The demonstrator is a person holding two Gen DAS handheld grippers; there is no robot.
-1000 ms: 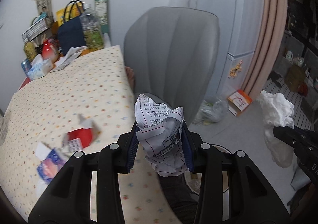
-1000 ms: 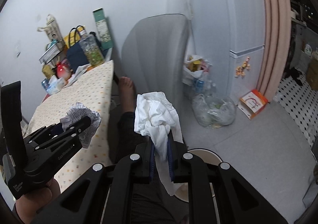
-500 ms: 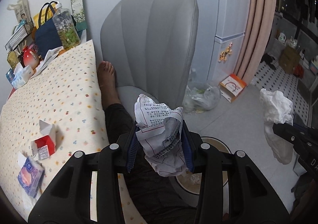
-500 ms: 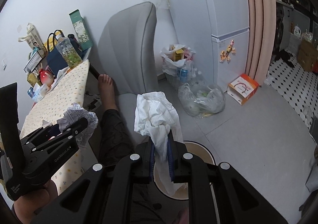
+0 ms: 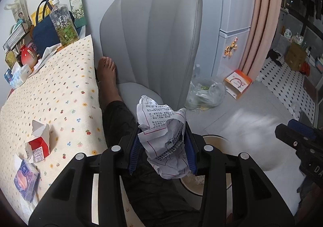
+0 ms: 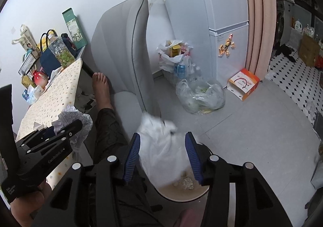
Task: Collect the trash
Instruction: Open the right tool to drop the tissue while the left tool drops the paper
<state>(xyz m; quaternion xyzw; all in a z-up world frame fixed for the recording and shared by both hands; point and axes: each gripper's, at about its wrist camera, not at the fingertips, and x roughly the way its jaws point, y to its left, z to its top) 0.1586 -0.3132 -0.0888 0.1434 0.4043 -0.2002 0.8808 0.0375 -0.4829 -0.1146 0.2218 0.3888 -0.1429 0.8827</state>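
Note:
My left gripper (image 5: 162, 139) is shut on a crumpled printed paper (image 5: 161, 124), held above a person's dark trouser leg beside the round beige bin (image 5: 214, 137). My right gripper (image 6: 163, 147) hangs over that bin (image 6: 182, 194), and its jaws are opening. The white tissue wad (image 6: 157, 132) is blurred between the blue pads, which do not press on it. In the left wrist view the same wad is a white smear (image 5: 252, 132) left of the right gripper (image 5: 296, 136). The right wrist view has the left gripper (image 6: 66, 128) and its paper (image 6: 80, 120) at the left.
The table with the flowered cloth (image 5: 50, 96) bears a red and white carton (image 5: 38, 144) and a tissue pack (image 5: 26, 182). A grey chair (image 5: 153, 35) holds a bare foot (image 5: 107, 73). Plastic bags (image 6: 201, 96) and an orange box (image 6: 243, 83) lie on the floor by the fridge.
Both grippers swung from the table toward the bin and dropped lower. The right jaws have spread apart and the white tissue wad is coming loose. The left grip is unchanged.

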